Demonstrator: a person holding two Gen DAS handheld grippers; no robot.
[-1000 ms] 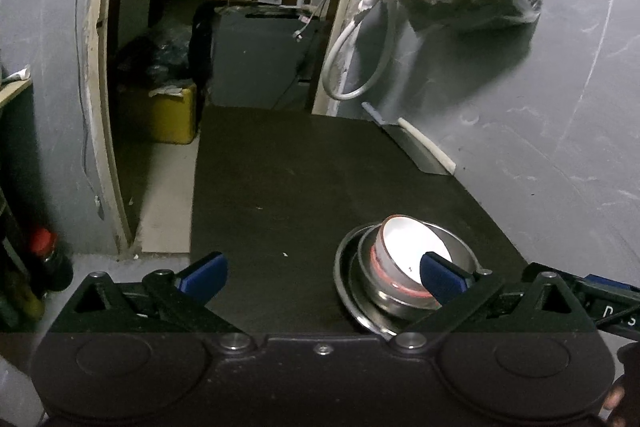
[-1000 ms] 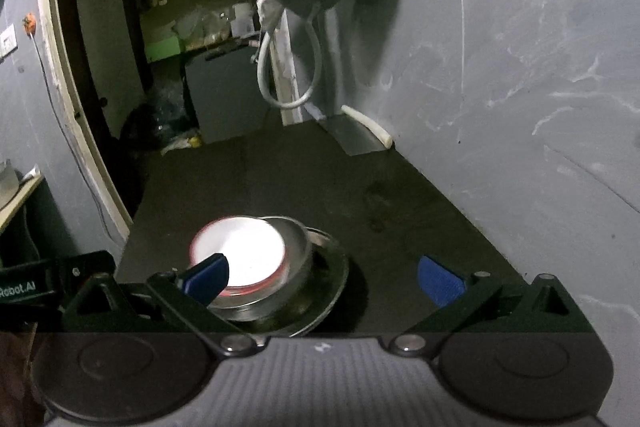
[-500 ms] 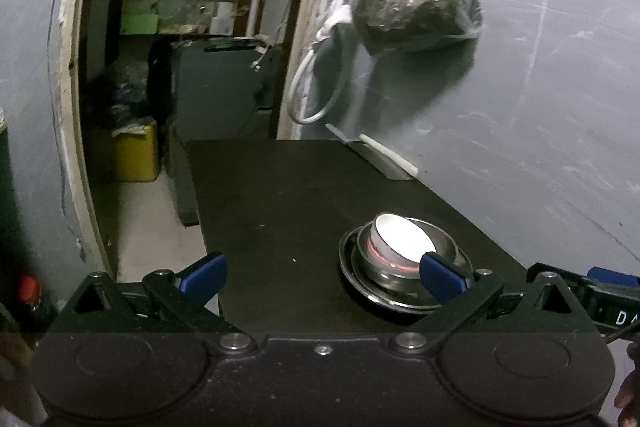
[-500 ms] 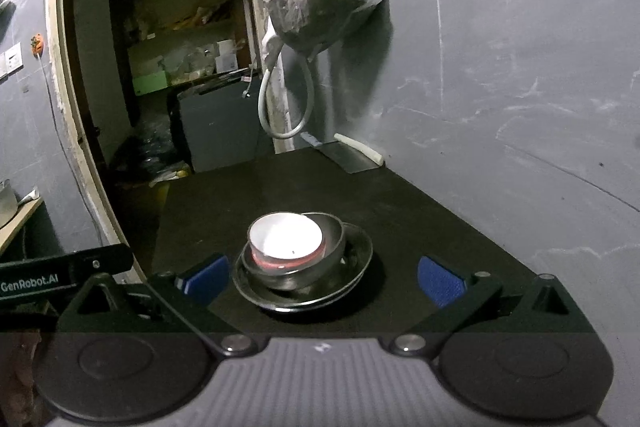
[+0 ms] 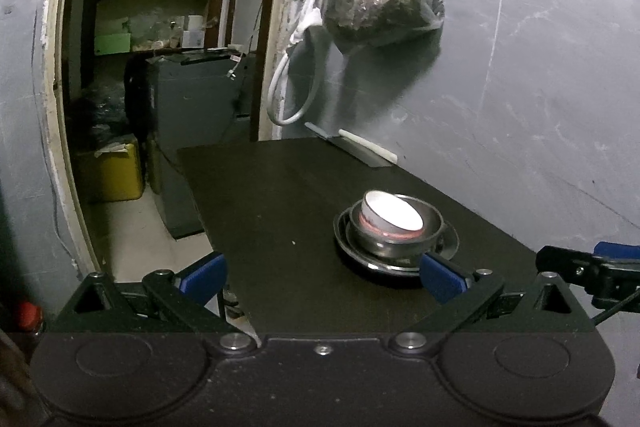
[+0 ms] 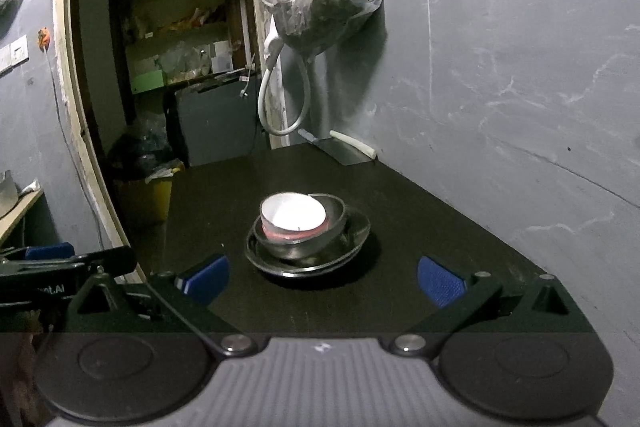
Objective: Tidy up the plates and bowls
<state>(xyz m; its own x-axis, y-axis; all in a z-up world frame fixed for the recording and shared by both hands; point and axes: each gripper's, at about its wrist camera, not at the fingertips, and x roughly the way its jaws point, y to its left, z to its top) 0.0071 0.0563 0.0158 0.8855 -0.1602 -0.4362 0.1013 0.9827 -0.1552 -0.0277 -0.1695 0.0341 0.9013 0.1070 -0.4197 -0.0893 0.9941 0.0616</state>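
Three dishes nested on black table (image 6: pixel 420 291): white bowl (image 6: pixel 294 213) w/ red band sits tilted inside steel bowl (image 6: pixel 320 241), which sits on steel plate (image 6: pixel 356 245). Stack is near table's middle, toward the grey wall (image 6: pixel 500 67). Right gripper (image 6: pixel 322 277) wide open, empty, stack ahead btwn its blue pads. Left gripper (image 5: pixel 320 277) also wide open, empty; its right pad overlaps plate's near rim in view. Knife (image 6: pixel 340 151) lies at table's far end by the wall, plastic bag (image 6: pixel 324 11) hangs above.
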